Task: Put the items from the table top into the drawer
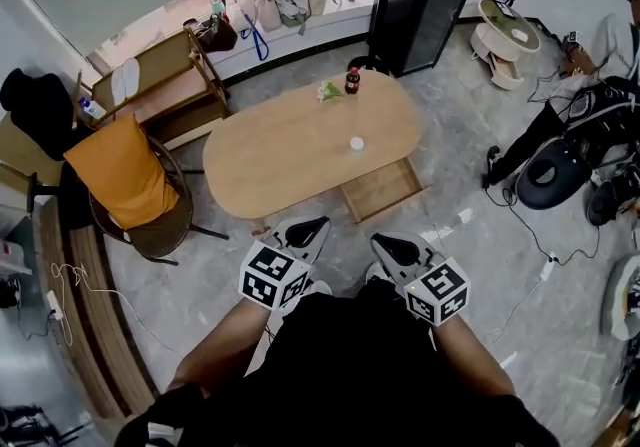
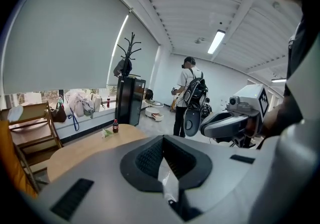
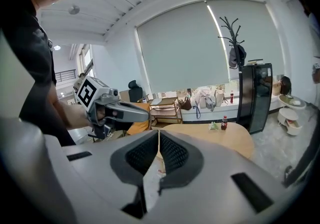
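Both pairs of jaws are pressed together with nothing between them: the left gripper point(image 1: 316, 225) and the right gripper point(image 1: 379, 242) are held side by side over bare floor, short of the table point(image 1: 270, 160).

Three things lie on the table, all well ahead of the jaw tips. There is one small dark bottle point(image 1: 352, 81) at the far edge, with one green-and-white packet point(image 1: 329, 91) just beside it. One small white round thing point(image 1: 357, 144) lies nearer.

One drawer point(image 1: 381, 191) stands pulled out from the near edge, straight ahead of the right jaws, and it looks bare inside.

A chair with an orange cushion point(image 1: 125, 173) crowds the table's left end.

The bottle's red label is too small to read.
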